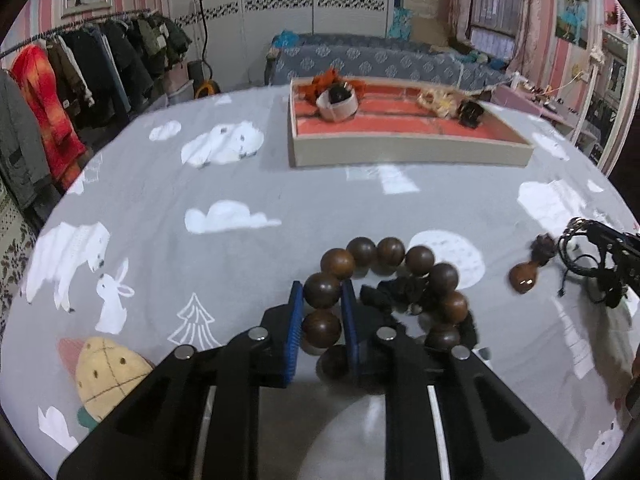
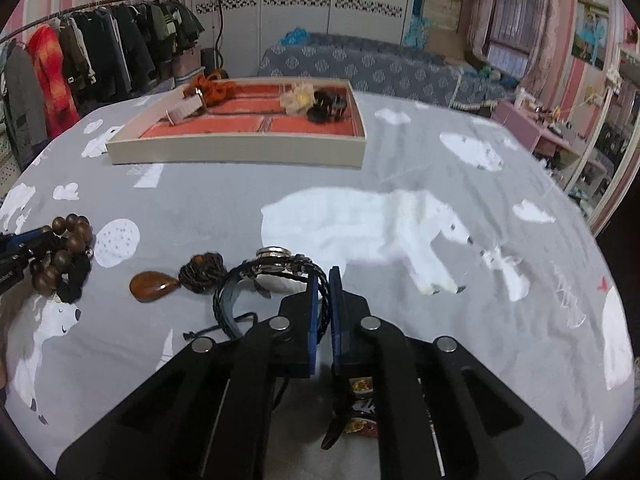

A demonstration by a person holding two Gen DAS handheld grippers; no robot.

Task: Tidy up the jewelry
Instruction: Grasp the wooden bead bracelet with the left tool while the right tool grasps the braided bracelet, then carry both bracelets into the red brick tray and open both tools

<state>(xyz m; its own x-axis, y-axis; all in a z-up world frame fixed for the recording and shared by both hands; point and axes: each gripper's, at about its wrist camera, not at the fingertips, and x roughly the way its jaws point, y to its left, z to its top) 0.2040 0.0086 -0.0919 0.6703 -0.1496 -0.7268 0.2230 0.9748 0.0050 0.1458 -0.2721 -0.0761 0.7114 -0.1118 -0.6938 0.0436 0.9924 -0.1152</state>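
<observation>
Ahead of both claws, well apart: one grey bedspread (image 1: 224, 184) printed with white bears, carrying everything. Farther ahead on it, one cream-walled tray (image 1: 412, 156) with red-lined compartments; inside, toward the left, one orange tassel knot (image 1: 332, 80) beside one white band (image 1: 338, 109); toward the right, one cream flower piece (image 1: 436, 102) touching one black clip (image 1: 470, 114).

Closer in: left gripper (image 1: 322, 300), blue pads pressed onto one bead of the wooden bead bracelet (image 1: 440, 276), jaws stopped at bead width, nothing else between them. About ten dark brown beads countable in the loop, one black tassel bunched inside and right of it, all low on the bedspread. Same bracelet seen far left from the right wrist view, at the tip of the other claw.

Right gripper (image 2: 324, 292), pads pinched nearly together on the braided black bracelet (image 2: 256, 280), cord strands caught between the blue faces. One silver charm on top of that bracelet, just ahead-left of the fingertips. Just left of it, one amber teardrop pendant (image 2: 154, 286) joined to one dark knotted ball (image 2: 202, 272), lying flat, between the two claws and held by neither.

One small red-and-yellow patterned item under the right claw's body, too hidden to name.
</observation>
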